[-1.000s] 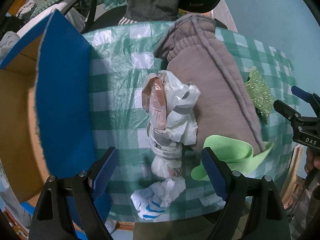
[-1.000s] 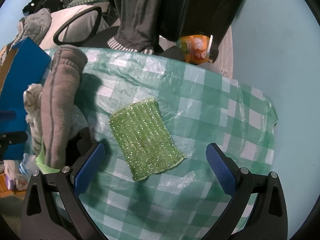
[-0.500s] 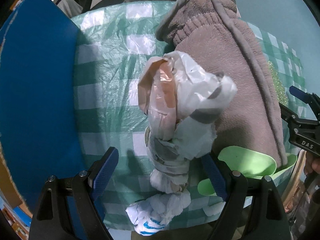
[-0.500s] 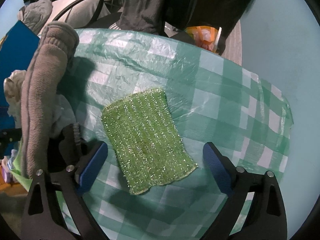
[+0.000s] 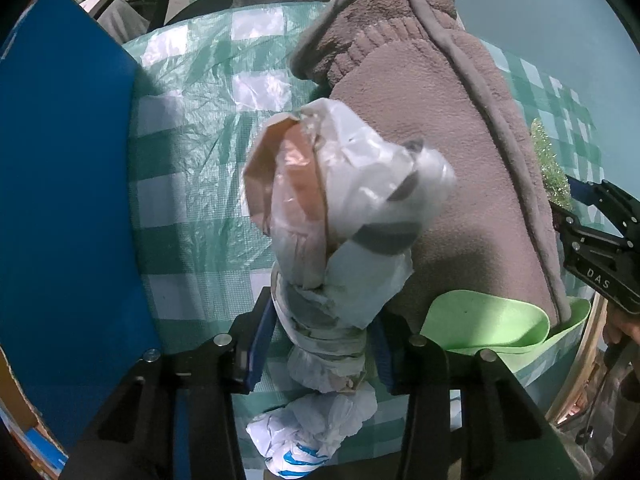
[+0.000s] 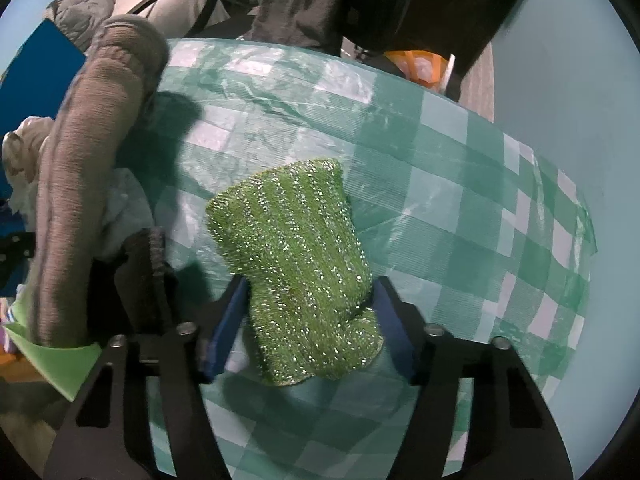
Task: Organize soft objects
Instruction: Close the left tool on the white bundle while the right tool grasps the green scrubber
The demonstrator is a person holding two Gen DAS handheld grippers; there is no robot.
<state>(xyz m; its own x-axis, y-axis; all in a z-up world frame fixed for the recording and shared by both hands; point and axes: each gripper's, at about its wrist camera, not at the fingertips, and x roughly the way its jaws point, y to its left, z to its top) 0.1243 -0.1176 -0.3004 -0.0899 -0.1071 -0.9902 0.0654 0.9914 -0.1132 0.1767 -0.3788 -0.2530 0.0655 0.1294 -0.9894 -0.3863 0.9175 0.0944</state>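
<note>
While the left gripper (image 5: 320,344) has just been closing, its blue pads now pinch the knotted waist of the plastic bag bundle (image 5: 340,208), which lies on the checked tablecloth (image 5: 192,184) against the grey fleece (image 5: 432,152). Likewise the right gripper (image 6: 310,316) has just been closing, and its pads bunch the glittery green cloth (image 6: 296,248) between them. Both grips look low and centred, so a straight, slow lift should suit. Beside the bundle stands the blue box flap (image 5: 68,208), probably the drop-off; the loose bag tail may snag.

Black left hand-held gripper (image 5: 326,340), blue pads, silver screws, right hand-held gripper (image 6: 308,320) alike
</note>
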